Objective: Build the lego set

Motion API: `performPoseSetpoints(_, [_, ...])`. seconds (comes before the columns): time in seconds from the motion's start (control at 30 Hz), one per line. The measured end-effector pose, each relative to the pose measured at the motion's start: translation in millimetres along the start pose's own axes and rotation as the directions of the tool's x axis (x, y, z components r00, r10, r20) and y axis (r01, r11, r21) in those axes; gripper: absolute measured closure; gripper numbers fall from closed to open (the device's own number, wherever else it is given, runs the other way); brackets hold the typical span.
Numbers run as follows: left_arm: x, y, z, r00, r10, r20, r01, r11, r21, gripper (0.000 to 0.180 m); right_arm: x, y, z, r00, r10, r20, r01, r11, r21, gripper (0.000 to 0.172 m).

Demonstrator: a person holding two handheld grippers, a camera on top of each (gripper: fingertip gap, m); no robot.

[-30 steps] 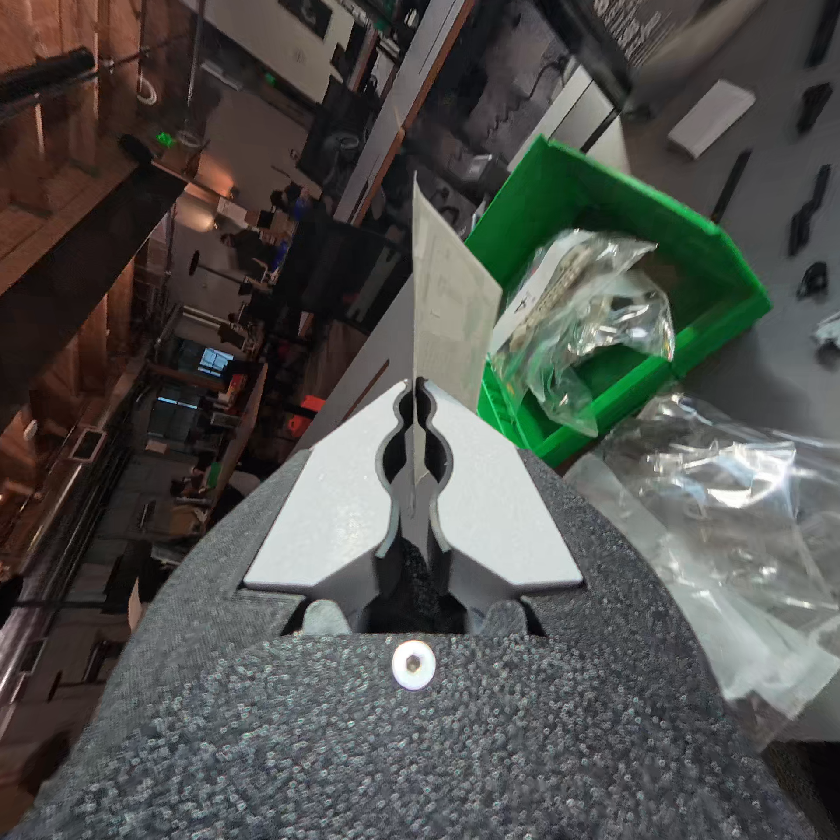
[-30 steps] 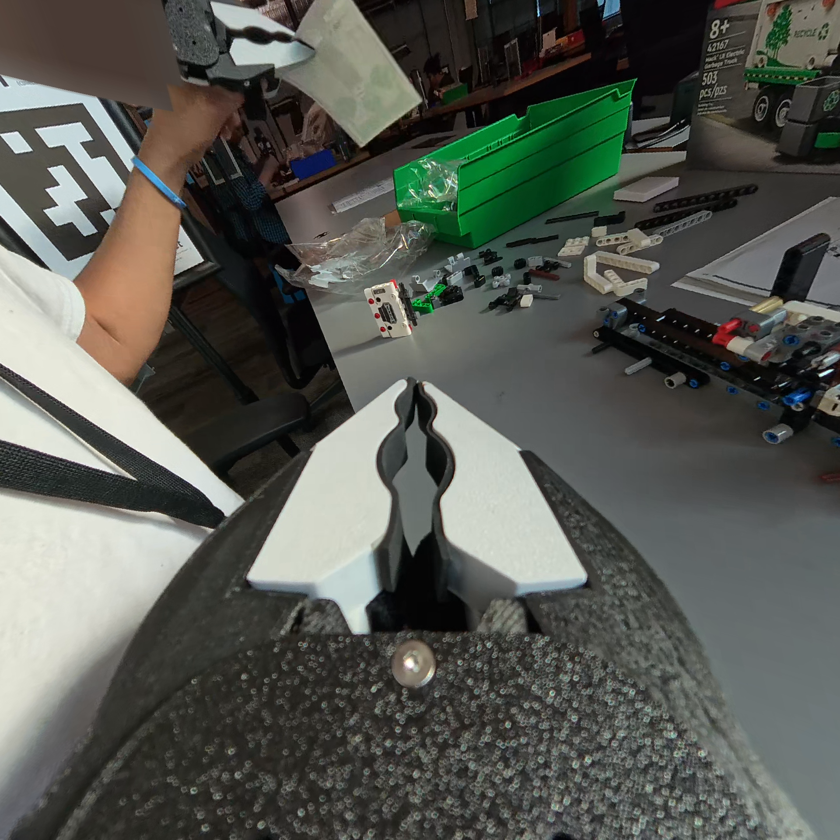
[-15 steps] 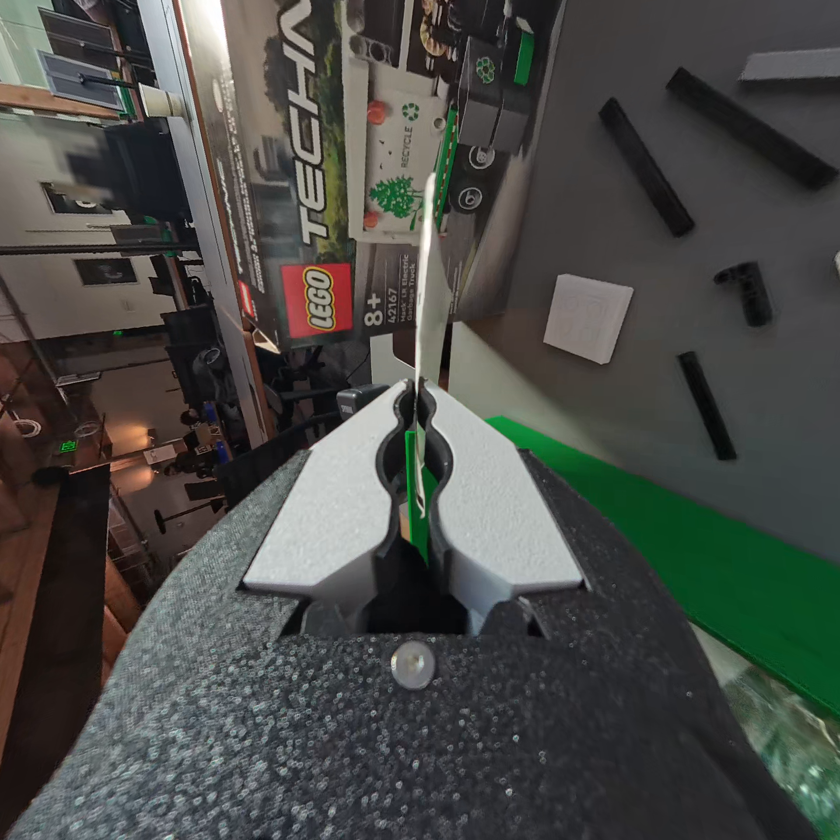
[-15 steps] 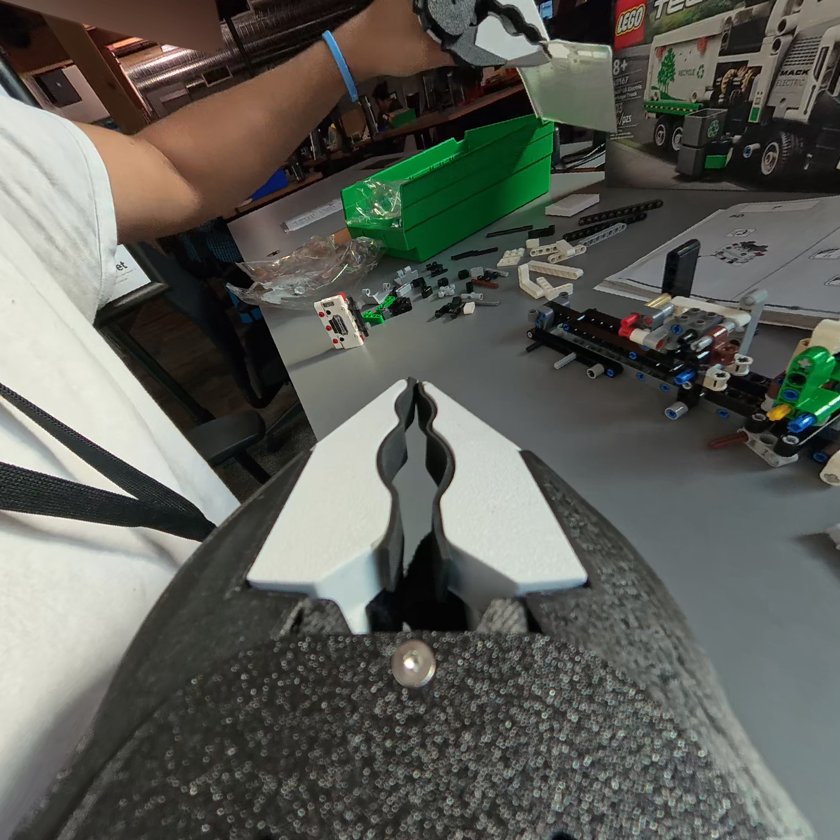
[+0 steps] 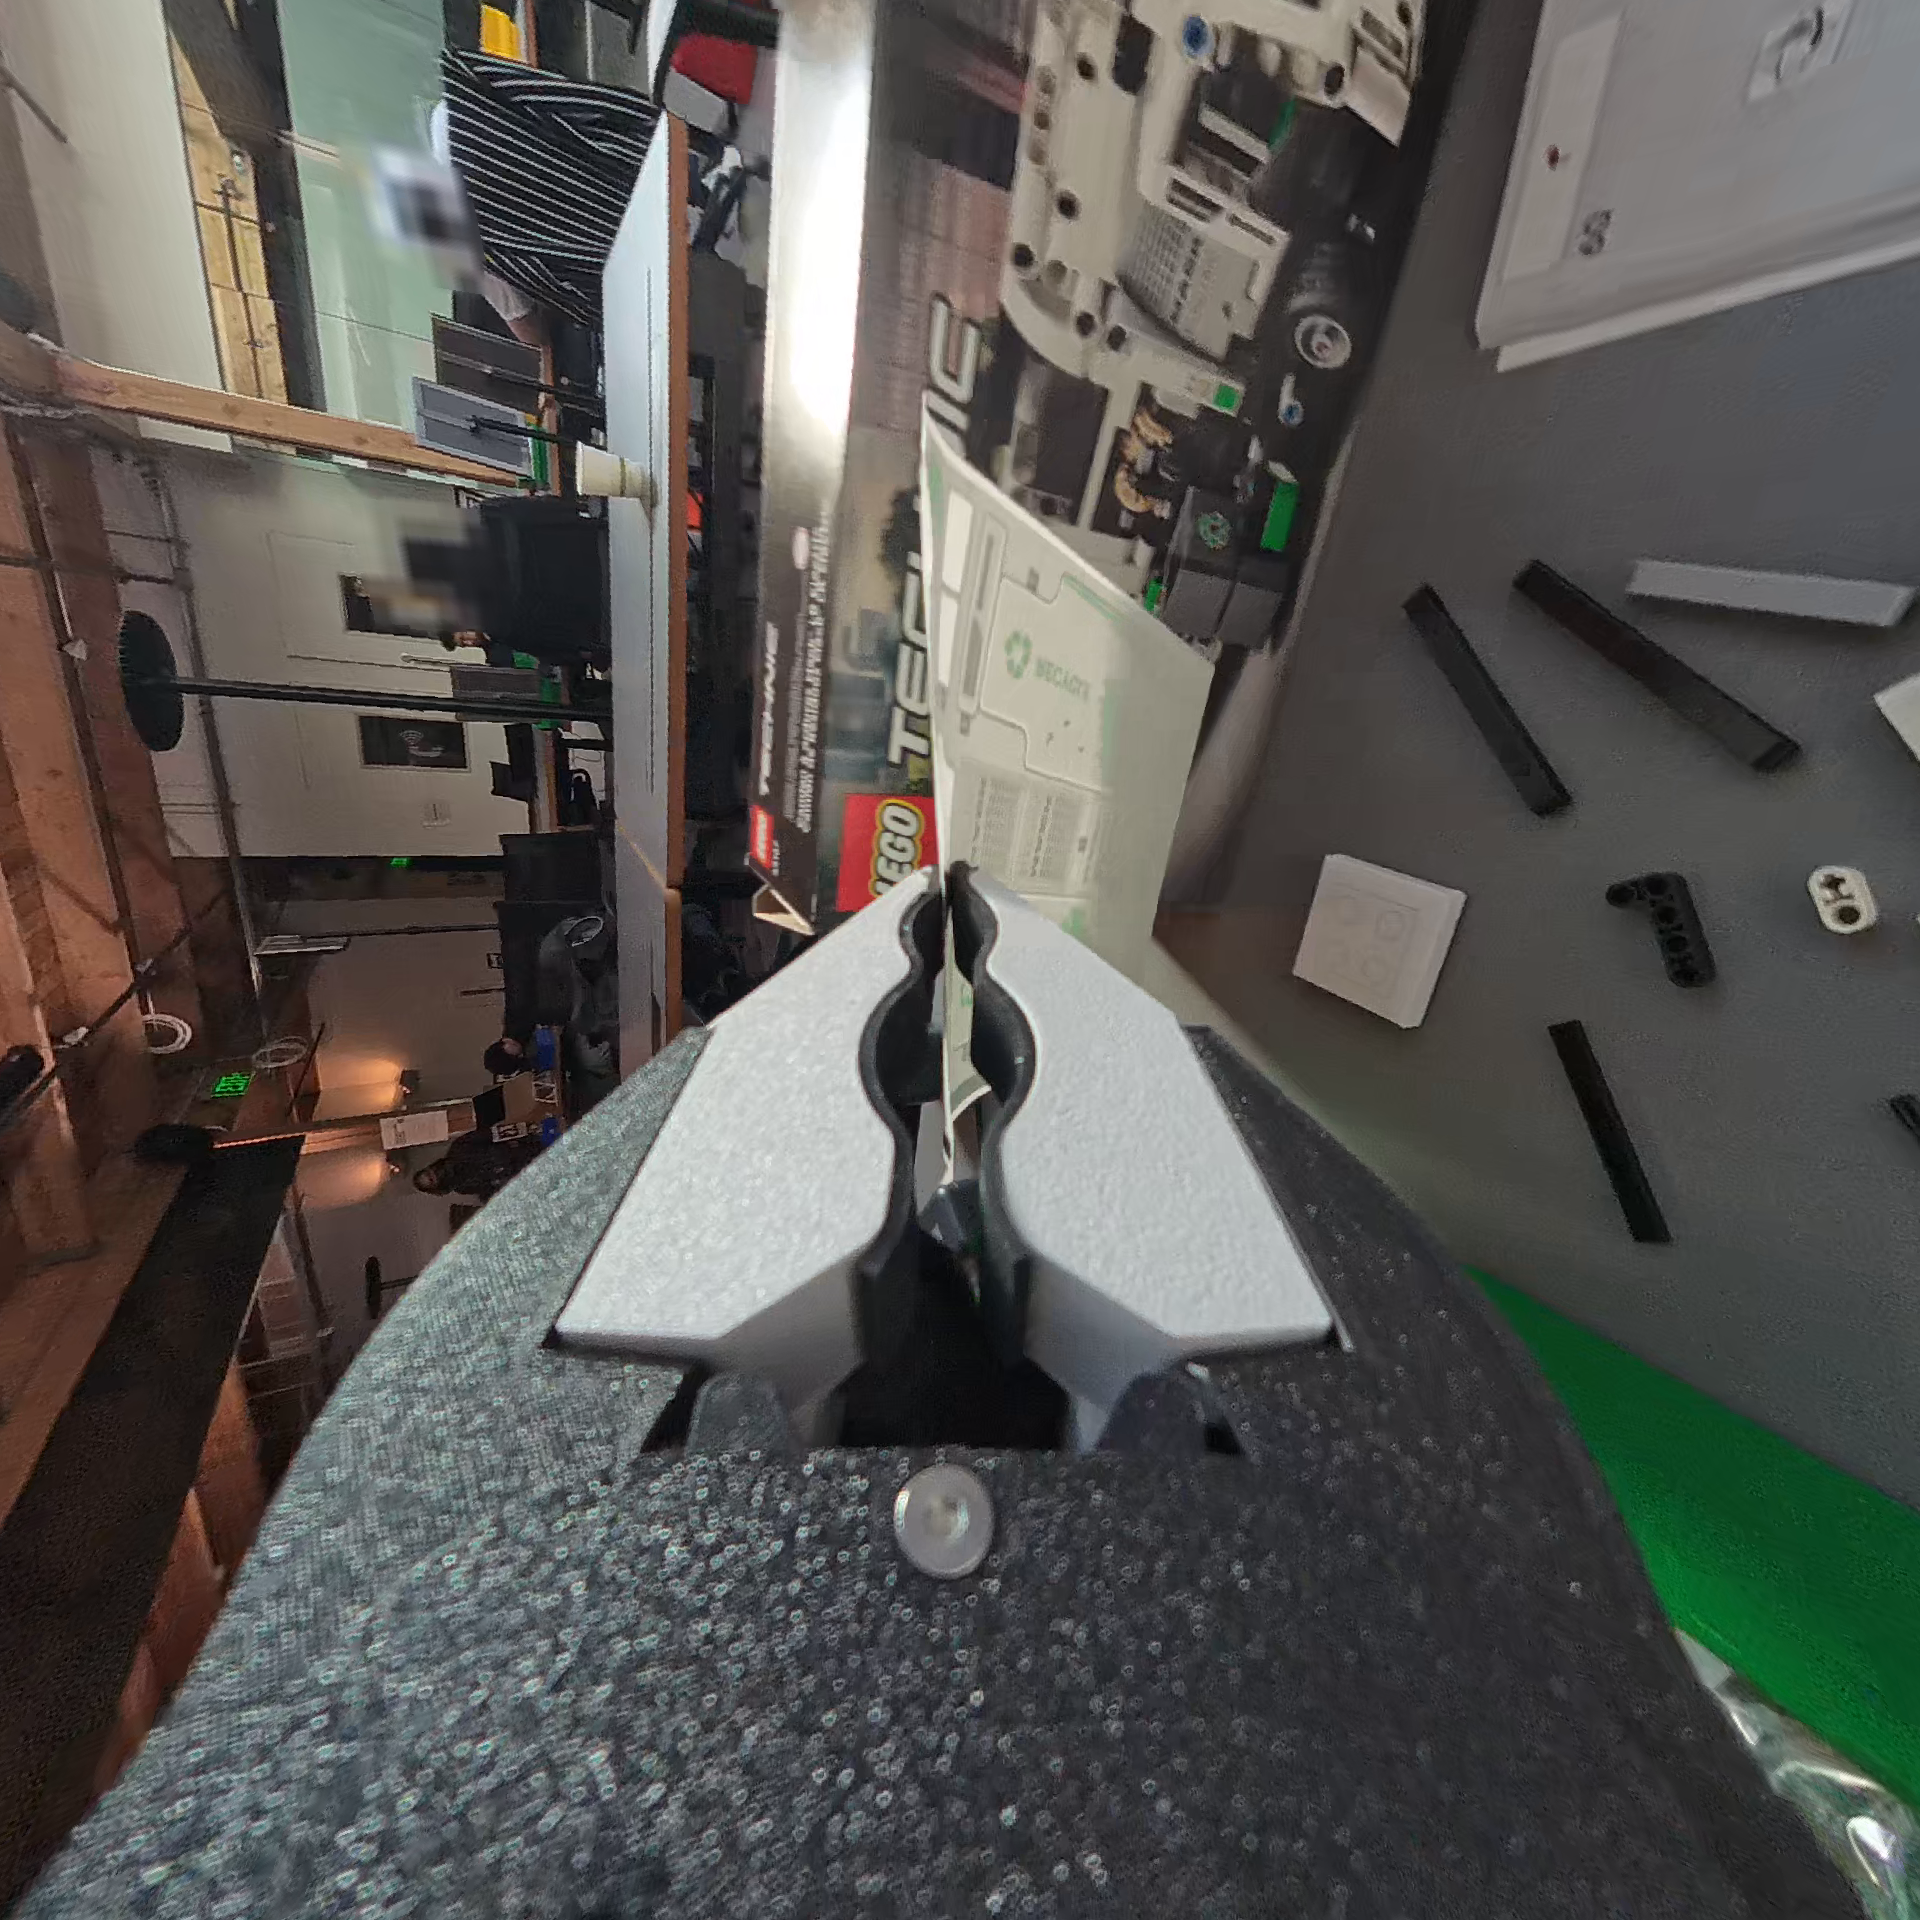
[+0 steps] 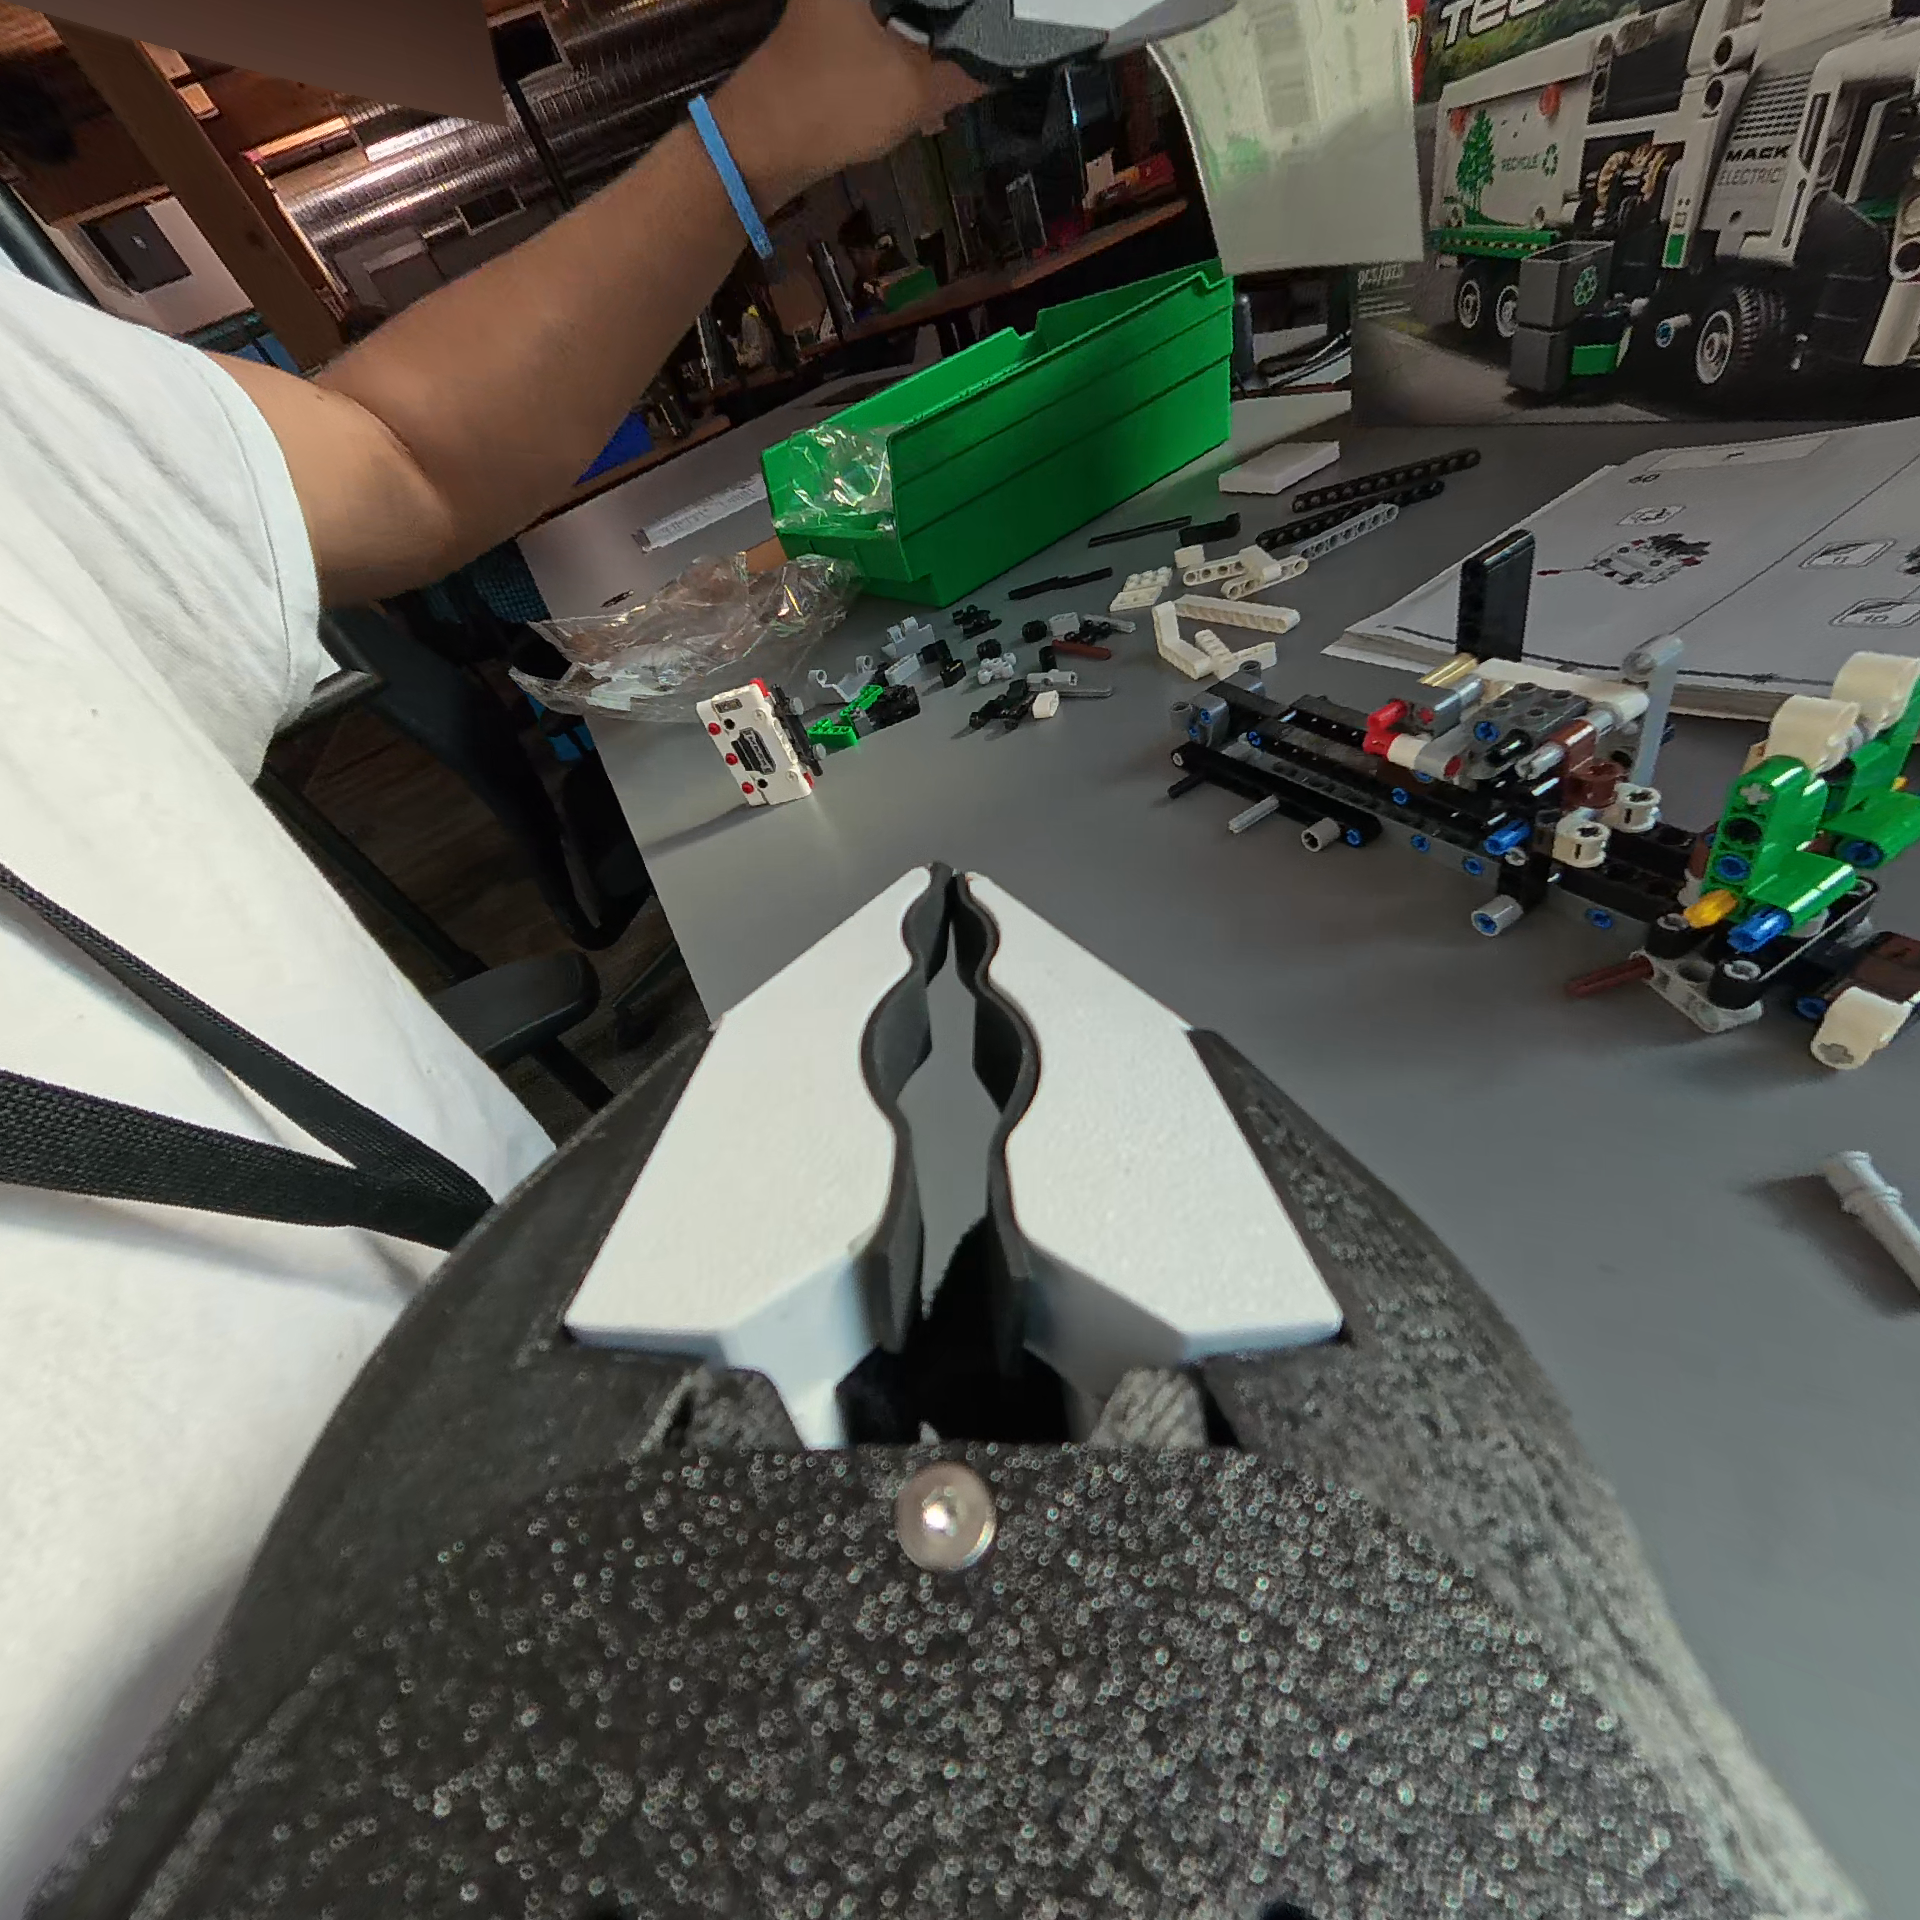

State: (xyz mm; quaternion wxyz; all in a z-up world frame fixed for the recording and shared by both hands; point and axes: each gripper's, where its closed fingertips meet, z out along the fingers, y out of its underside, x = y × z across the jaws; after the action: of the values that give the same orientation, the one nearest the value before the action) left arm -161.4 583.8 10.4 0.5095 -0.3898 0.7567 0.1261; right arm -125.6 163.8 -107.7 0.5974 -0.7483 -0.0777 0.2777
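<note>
My left gripper (image 5: 948, 883) is shut on a thin white sheet printed in pale green, a sticker sheet (image 5: 1049, 717). The sheet stands out beyond the fingertips, high above the grey table (image 5: 1558, 1143). In the right wrist view the same gripper (image 6: 1132, 16) holds the sheet (image 6: 1299, 145) up in front of the toy truck box (image 6: 1683, 208). My right gripper (image 6: 951, 883) is shut with nothing between its pads. It hovers over the table's near left edge (image 6: 1195, 987), well short of the part-built brick chassis (image 6: 1507, 790).
A green bin (image 6: 1018, 457) with a plastic bag stands at the back left, with clear bags (image 6: 675, 634) beside it. Loose small parts (image 6: 987, 675), a white battery box (image 6: 758, 738) and an open instruction booklet (image 6: 1714, 561) lie on the table. A grey pin (image 6: 1870, 1205) lies at right. Some 45 centimeters of space lies between my two pairs of fingers.
My left gripper has carried the sheet to the right, from above the green bin to in front of the truck box. My right gripper has stayed shut and swung a little right.
</note>
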Motion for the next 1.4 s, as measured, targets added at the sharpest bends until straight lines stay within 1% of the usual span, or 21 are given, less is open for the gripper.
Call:
performPoseSetpoints(0.03, [-11.5,-1.9,-4.3,1.000,-0.029,0.005,0.029,0.999,0.015,0.180,-0.9,0.3,0.1,1.000,-0.001,0.002,0.001,1.000,-0.001,0.172])
performPoseSetpoints(0.13, [-51.4,5.5,-10.0,0.991,-0.094,0.095,0.094,0.996,0.005,0.180,-2.8,1.5,-0.8,1.000,-0.008,0.000,0.008,1.000,-0.002,0.172])
performPoseSetpoints(0.23, [-66.5,6.8,-14.7,0.979,-0.176,0.099,0.173,0.984,0.042,0.180,-1.7,1.4,-3.3,1.000,-0.008,-0.012,0.008,1.000,0.002,0.172])
performPoseSetpoints(0.3, [-66.8,7.1,-19.7,0.977,-0.196,0.082,0.192,0.980,0.062,0.180,-0.2,1.3,-5.7,1.000,-0.006,-0.021,0.007,1.000,0.005,0.172])
performPoseSetpoints(0.37, [-59.4,7.1,-23.7,0.977,-0.212,0.034,0.209,0.975,0.076,0.180,0.6,0.6,-8.0,1.000,-0.006,-0.026,0.006,1.000,0.011,0.172])
performPoseSetpoints(0.53, [-47.8,22.0,-29.7,0.984,-0.177,-0.018,0.177,0.984,-0.006,0.180,-1.0,2.4,-7.8,1.000,-0.005,-0.014,0.005,1.000,0.007,0.172])
performPoseSetpoints(0.6, [-53.0,35.7,-33.9,0.990,-0.144,0.008,0.144,0.988,-0.054,0.180,-1.8,3.7,-6.9,1.000,-0.002,-0.009,0.002,1.000,0.004,0.172])
performPoseSetpoints(0.7, [-62.2,62.4,-39.8,0.988,-0.153,0.029,0.155,0.982,-0.109,0.180,-2.2,4.4,-7.3,1.000,0.000,-0.009,0.000,1.000,0.004,0.172])
performPoseSetpoints(0.8, [-74.0,102.6,-45.4,0.987,-0.139,0.083,0.154,0.968,-0.199,0.180,-1.4,3.7,-8.1,1.000,0.000,-0.013,0.000,1.000,0.008,0.172])
performPoseSetpoints(0.83, [-71.9,114.6,-46.6,0.989,-0.127,0.077,0.141,0.966,-0.217,0.180,-0.9,4.2,-8.1,1.000,0.000,-0.014,0.000,1.000,0.006,0.172])
performPoseSetpoints(0.9, [-52.9,130.6,-46.4,0.991,-0.136,0.017,0.137,0.969,-0.205,0.180,-0.2,5.0,-8.0,1.000,0.005,-0.014,-0.005,1.000,0.005,0.172])
performPoseSetpoints(1.0, [-3.4,161.7,-44.5,0.982,-0.159,-0.099,0.132,0.962,-0.239,0.180,0.7,5.0,-8.5,1.000,0.008,-0.016,-0.008,1.000,0.007,0.172])
performPoseSetpoints(1.03, [17.5,169.1,-43.8,0.973,-0.178,-0.146,0.141,0.962,-0.235,0.151,1.1,4.9,-8.5,1.000,0.011,-0.016,-0.011,1.000,0.009,0.172])
performPoseSetpoints(1.1, [55.1,188.4,-43.6,0.957,-0.201,-0.210,0.146,0.957,-0.252,0.088,1.3,4.5,-8.1,1.000,0.017,-0.011,-0.017,1.000,0.011,0.172])
performPoseSetpoints(1.2, [95.1,221.2,-46.5,0.934,-0.255,-0.250,0.168,0.931,-0.323,0.161,1.1,5.1,-6.3,1.000,0.019,-0.005,-0.019,1.000,0.005,0.172])
performPoseSetpoints(1.27, [106.0,235.7,-53.3,0.921,-0.304,-0.245,0.202,0.909,-0.365,0.147,0.8,5.8,-4.8,1.000,0.015,-0.006,-0.015,1.000,-0.001,0.172])
performPoseSetpoints(1.33, [106.5,238.6,-65.2,0.897,-0.368,-0.243,0.260,0.887,-0.381,0.133,1.0,6.1,-3.5,1.000,0.014,-0.006,-0.014,1.000,-0.004,0.172])
performPoseSetpoints(1.4, [97.7,235.6,-80.4,0.869,-0.439,-0.228,0.334,0.861,-0.384,0.128,0.8,5.4,-2.8,1.000,0.022,0.000,-0.022,1.000,-0.001,0.172])
